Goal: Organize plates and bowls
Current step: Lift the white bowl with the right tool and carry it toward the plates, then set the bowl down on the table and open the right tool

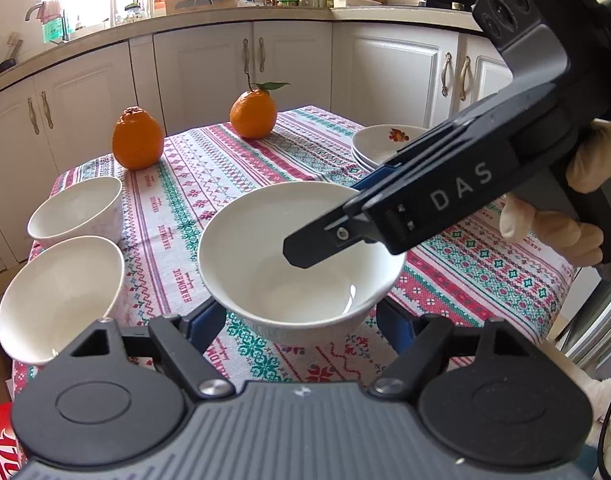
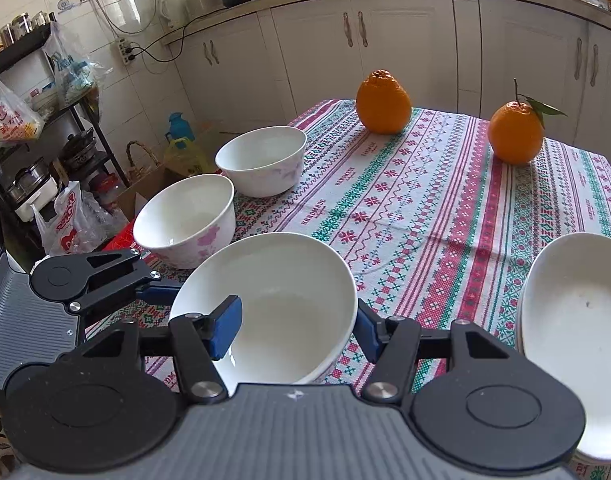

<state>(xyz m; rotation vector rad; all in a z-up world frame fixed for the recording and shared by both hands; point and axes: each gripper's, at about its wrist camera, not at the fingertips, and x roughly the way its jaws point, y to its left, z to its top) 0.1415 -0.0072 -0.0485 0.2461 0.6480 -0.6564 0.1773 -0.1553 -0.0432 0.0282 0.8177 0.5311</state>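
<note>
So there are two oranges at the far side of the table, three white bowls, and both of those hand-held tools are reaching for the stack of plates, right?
Not quite. Both tools are at the big white bowl, not the stack of plates. The right wrist view shows the right gripper with one blue finger inside the rim and one outside, plates untouched off to the side. The two oranges and three bowls are right.

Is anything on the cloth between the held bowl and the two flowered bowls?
Nothing visible. Only bare tablecloth lies between the wide bowl and the nearer flowered bowl; the farther flowered bowl sits behind it. Both oranges stand well aside.
</note>
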